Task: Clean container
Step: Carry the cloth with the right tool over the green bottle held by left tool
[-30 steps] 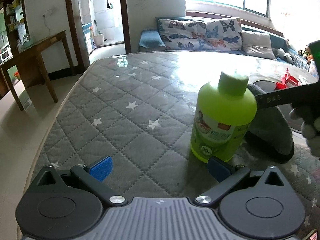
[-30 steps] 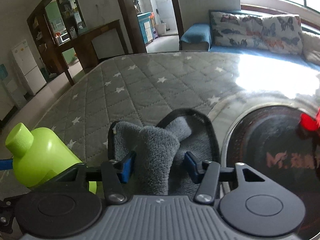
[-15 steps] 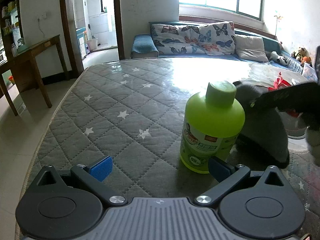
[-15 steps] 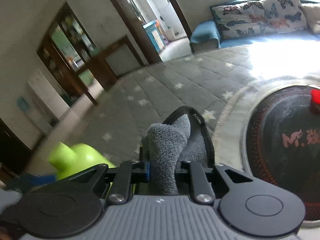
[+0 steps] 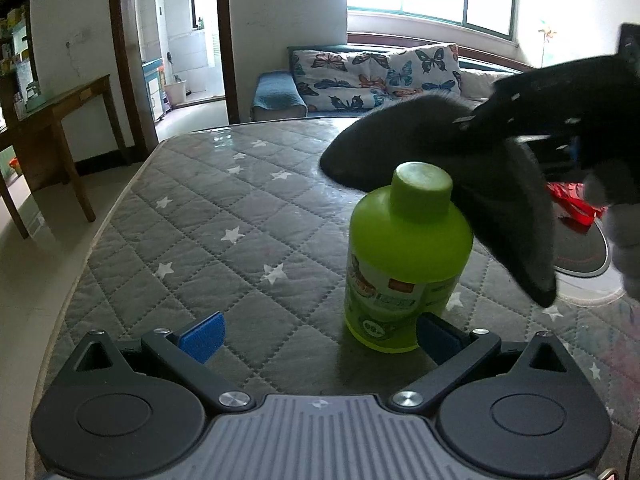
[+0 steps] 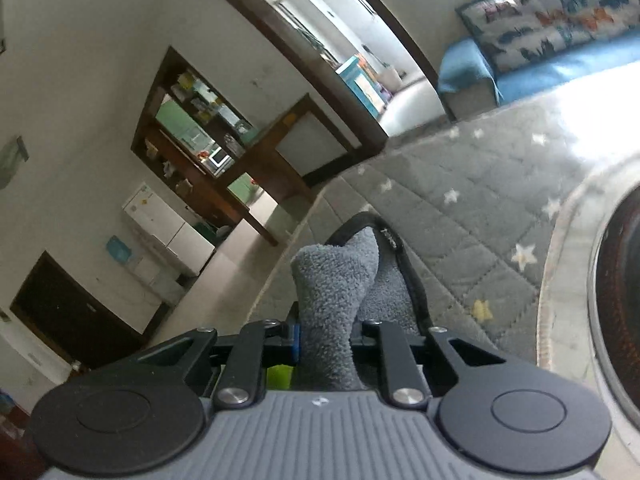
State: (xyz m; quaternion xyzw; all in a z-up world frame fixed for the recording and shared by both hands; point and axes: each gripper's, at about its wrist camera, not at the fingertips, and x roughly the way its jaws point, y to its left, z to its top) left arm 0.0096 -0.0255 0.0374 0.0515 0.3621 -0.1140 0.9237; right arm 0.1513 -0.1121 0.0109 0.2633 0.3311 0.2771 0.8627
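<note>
The green bottle (image 5: 404, 264) is seen standing upright on the quilted star-patterned cover (image 5: 224, 216), its cap on and its long axis vertical; it is taken to be the container of the task, though a round dark-centred dish (image 6: 616, 300) at the right edge could be meant instead — that cannot be settled from these views. The left gripper (image 5: 320, 334) is held spread wide and grasps nothing; the bottle lies just ahead of it and off-centre, nearly against the right-hand blue pad (image 5: 438, 338) and well apart from the left-hand one (image 5: 202, 336). The right gripper (image 6: 326, 338) is clenched on a grey fleecy cloth (image 6: 336, 300), which is carried clear of the cover; in the left wrist view the cloth (image 5: 460, 160) hangs above and behind the bottle's cap, tilted down toward the right.

The left gripper is the nearer to the bottle's body; the cloth is the nearer to its cap and shoulder. A small sideways shift would probably be needed before the bottle sits midway between the pads; whether it has been wiped cannot be told.
</note>
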